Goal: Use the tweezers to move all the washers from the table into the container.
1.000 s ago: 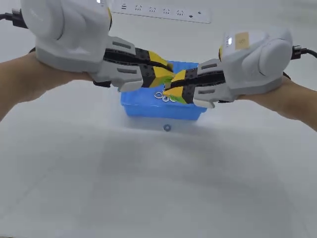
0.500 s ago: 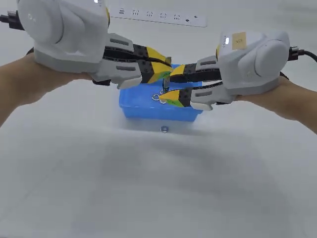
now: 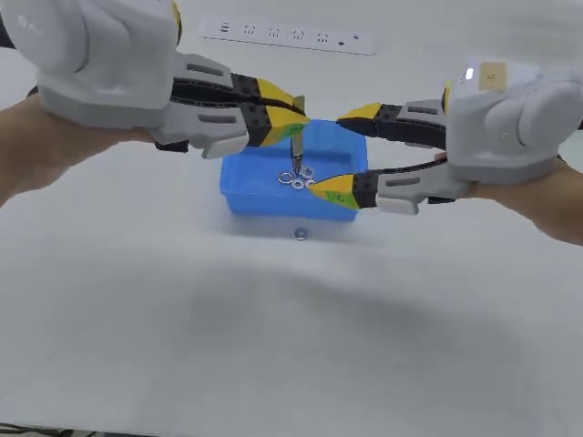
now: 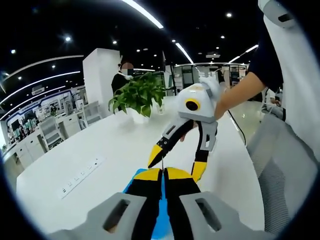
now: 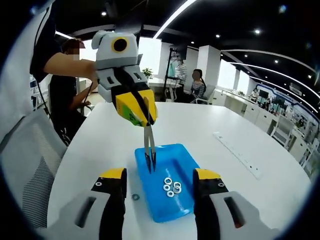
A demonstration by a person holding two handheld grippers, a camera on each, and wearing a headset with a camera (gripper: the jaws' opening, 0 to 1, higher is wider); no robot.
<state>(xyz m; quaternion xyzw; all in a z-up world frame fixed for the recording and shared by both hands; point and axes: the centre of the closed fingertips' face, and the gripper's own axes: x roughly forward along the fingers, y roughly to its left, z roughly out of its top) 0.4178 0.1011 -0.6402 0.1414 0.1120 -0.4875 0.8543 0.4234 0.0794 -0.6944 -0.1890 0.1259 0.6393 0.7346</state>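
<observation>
My left gripper [image 3: 293, 120] is shut on the top of the metal tweezers [image 3: 294, 151], which hang tips down over the blue container [image 3: 244, 189]. Several washers [image 3: 297, 176] lie inside it, under the tips. One washer [image 3: 301, 234] lies on the table just in front of the container. My right gripper [image 3: 330, 153] stands open, its jaws above and below the container's right side, clear of the tweezers. In the right gripper view the tweezers [image 5: 149, 146] point into the container [image 5: 182, 202] beside the washers [image 5: 171, 187], and the loose washer [image 5: 135, 197] lies to its left.
A white power strip [image 3: 287, 34] lies at the far edge of the white table [image 3: 273, 337]. In the right gripper view people and chairs show beyond the table's end. A potted plant [image 4: 137, 97] stands on the table in the left gripper view.
My right gripper has opened wide and drawn back to the right, off the tweezers. The left gripper keeps hold of them over the container.
</observation>
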